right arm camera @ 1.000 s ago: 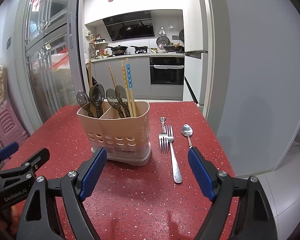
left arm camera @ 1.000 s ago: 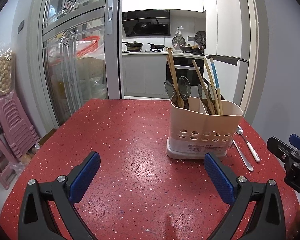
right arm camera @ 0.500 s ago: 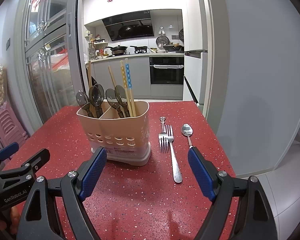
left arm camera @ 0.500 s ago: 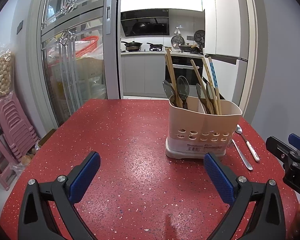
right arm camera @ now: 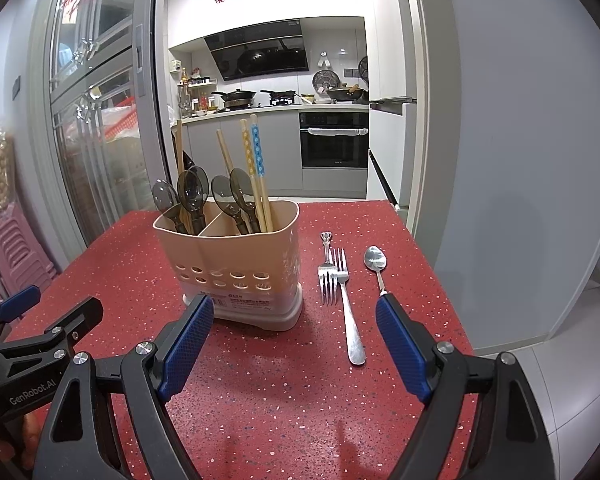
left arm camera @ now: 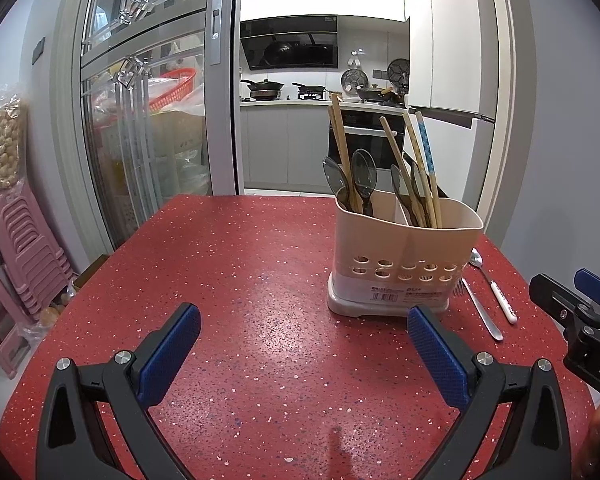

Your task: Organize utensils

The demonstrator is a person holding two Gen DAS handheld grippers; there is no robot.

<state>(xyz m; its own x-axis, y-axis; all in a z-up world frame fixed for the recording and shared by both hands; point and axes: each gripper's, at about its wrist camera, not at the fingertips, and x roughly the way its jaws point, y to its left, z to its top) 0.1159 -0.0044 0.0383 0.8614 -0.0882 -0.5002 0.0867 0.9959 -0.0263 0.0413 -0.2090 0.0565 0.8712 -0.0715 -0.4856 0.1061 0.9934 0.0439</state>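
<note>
a: what did we see of the surface?

b: a red speckled table (right arm camera: pixel 260 380) filled the lower frame; the beige holder (right arm camera: pixel 236 264) stood at centre, with two forks (right arm camera: pixel 340 280) and a spoon (right arm camera: pixel 376 264) lying right of it.

a: and our grippers?

b: the left gripper (left arm camera: pixel 304 344) and the right gripper (right arm camera: pixel 296 344) both had fingers spread, holding nothing. a kitchen (right arm camera: pixel 268 92) showed through the doorway, upper centre.

left tool (right arm camera: pixel 28 344): "genrobot.ai" | right tool (left arm camera: pixel 580 316): "da" cut off | caddy label (left arm camera: pixel 385 293): unreadable
</note>
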